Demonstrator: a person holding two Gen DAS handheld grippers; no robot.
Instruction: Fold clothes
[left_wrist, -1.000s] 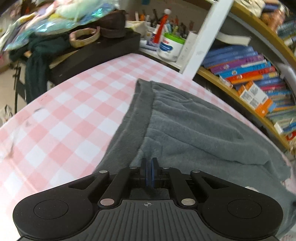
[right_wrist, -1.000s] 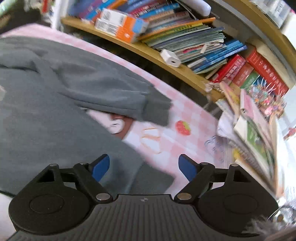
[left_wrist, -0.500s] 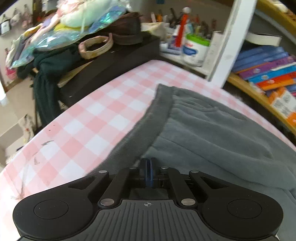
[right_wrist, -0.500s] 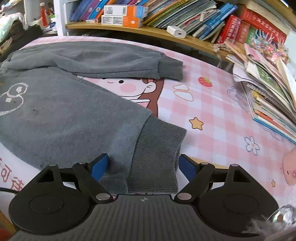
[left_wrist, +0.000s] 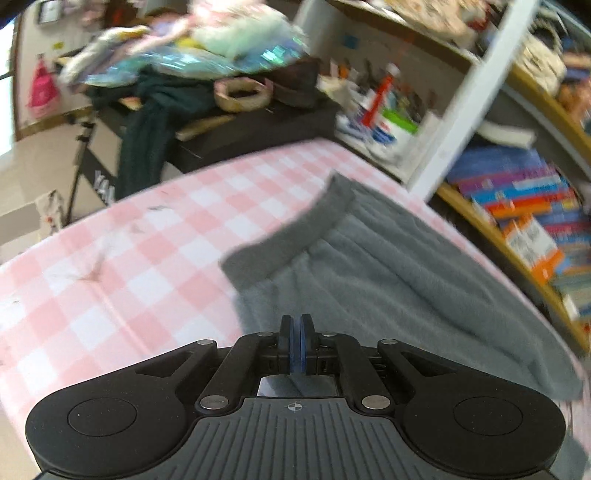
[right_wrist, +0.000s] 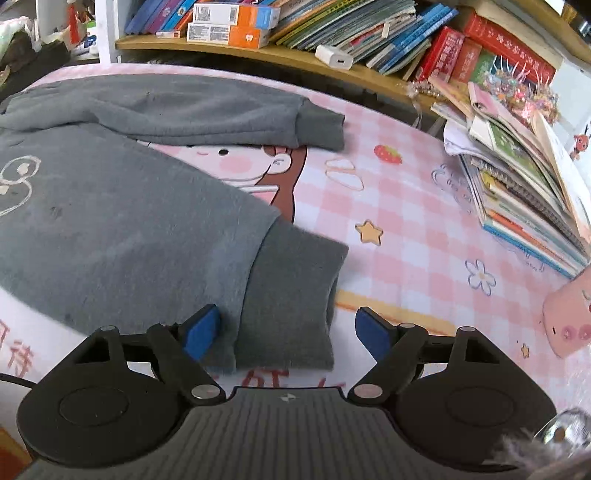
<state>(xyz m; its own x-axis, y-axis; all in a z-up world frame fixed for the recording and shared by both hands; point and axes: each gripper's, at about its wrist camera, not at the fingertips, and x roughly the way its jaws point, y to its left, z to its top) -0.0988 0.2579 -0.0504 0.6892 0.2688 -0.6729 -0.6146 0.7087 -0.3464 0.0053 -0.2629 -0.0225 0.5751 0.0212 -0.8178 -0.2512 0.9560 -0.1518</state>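
Observation:
A grey sweatshirt (right_wrist: 110, 221) with a white print lies spread on the pink checked tablecloth (right_wrist: 406, 236). In the left wrist view my left gripper (left_wrist: 300, 345) is shut on the sweatshirt's (left_wrist: 388, 273) near edge, beside its ribbed hem band (left_wrist: 295, 225), which curls up off the cloth. In the right wrist view my right gripper (right_wrist: 288, 328) is open, its blue pads on either side of the near sleeve's ribbed cuff (right_wrist: 291, 291). The other sleeve (right_wrist: 192, 114) lies flat farther back.
A wooden shelf of books (right_wrist: 332, 33) runs along the table's far side. A stack of books and magazines (right_wrist: 524, 184) sits at the right. A black stand (left_wrist: 236, 133) piled with clothes and toys stands beyond the table's left end (left_wrist: 92, 258).
My left gripper has lifted and pulled the hem, so the hem band now curls up. My right gripper has settled lower, around the near cuff.

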